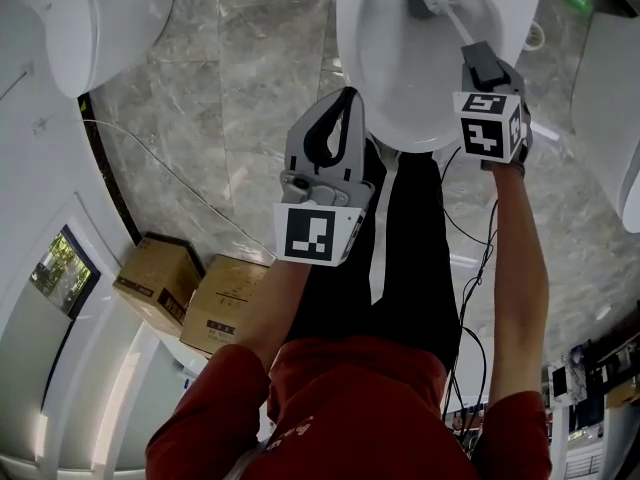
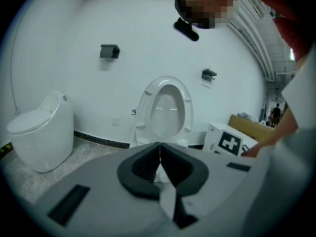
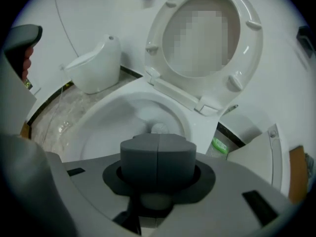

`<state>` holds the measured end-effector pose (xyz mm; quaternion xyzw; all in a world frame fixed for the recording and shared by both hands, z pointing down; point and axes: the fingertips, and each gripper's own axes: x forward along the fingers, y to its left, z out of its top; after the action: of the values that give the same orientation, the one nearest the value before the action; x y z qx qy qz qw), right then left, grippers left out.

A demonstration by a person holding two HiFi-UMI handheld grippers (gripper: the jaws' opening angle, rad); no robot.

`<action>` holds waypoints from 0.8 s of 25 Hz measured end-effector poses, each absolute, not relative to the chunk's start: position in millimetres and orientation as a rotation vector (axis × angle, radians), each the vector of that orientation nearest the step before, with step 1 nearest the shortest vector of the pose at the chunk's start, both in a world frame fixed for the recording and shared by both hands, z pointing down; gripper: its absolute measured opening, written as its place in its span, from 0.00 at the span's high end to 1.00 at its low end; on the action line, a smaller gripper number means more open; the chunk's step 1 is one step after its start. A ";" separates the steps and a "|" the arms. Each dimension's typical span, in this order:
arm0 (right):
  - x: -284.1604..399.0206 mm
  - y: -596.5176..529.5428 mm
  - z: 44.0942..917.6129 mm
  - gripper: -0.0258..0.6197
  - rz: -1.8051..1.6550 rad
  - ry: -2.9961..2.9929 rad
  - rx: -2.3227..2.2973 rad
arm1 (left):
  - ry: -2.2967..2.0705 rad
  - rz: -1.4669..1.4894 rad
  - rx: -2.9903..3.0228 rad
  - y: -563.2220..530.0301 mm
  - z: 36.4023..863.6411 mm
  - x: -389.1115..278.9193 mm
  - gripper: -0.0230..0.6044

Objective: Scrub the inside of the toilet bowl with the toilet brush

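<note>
Red-sleeved arms of a person reach down over the marbled floor (image 1: 250,88), a gripper in each hand. Toward the floor's left edge, the left gripper (image 1: 348,98) hangs idle short of the toilet bowl (image 1: 352,58), its fingers pressed together on nothing. The bowl stands at the floor's far edge with its seat (image 3: 159,33) raised. Inside it, the bristled head of the toilet brush (image 1: 440,3) sits low in the well, and the thin handle slants up to the right. There the right gripper (image 1: 487,63) points steeply down, fingers clamped on the handle's upper end.

The brush looks light, with a stiff, slim plastic handle and springy bristles. Smooth plastic is likely to slip or twist once wet, so the best hold is probably high on the handle, well clear of the head, and firm enough that scrubbing does not roll it.

By count, left to right: one lidded toilet (image 1: 60,28) at the floor's far left corner, two cardboard boxes (image 1: 225,303) along its left edge, two grippers, one open bowl and one brush.
</note>
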<state>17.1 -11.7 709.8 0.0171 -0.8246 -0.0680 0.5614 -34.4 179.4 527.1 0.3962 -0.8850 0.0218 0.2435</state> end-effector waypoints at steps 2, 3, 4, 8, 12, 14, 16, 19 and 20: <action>45.6 -12.0 716.0 0.73 -0.141 -1.904 0.050 | -2.417 0.055 1.084 177.0 527.4 -33.3 0.97; 60.0 -8.1 716.9 0.73 -0.120 -1.885 0.056 | -2.413 0.054 1.085 176.3 528.0 -32.3 0.97; 73.4 -0.9 716.8 0.73 -0.092 -1.867 0.059 | -2.408 0.055 1.085 176.2 529.3 -31.0 0.97; 107.4 55.7 723.3 0.73 0.089 -1.841 0.033 | -2.398 0.051 1.064 179.8 534.3 -29.0 0.97; 99.3 89.1 708.8 0.72 0.290 -1.858 0.076 | -2.395 0.061 1.059 182.1 535.1 -29.0 0.97; 78.3 92.3 701.8 0.72 0.364 -1.899 0.066 | -2.393 0.067 1.055 183.1 536.2 -30.0 0.97; 50.0 88.9 699.0 0.72 0.336 -1.950 0.033 | -2.403 0.064 1.048 183.1 537.2 -31.6 0.97; 8.0 62.0 700.1 0.72 0.188 -2.011 0.024 | -2.426 0.048 1.047 181.3 536.1 -33.4 0.97; -1.0 47.6 701.3 0.72 0.136 -2.015 0.036 | -2.409 0.060 1.055 180.6 536.9 -31.8 0.97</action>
<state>-1.0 47.6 701.3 0.0152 -0.8447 0.0568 0.5321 -31.8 180.6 536.9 0.3882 -0.8860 0.0221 0.2526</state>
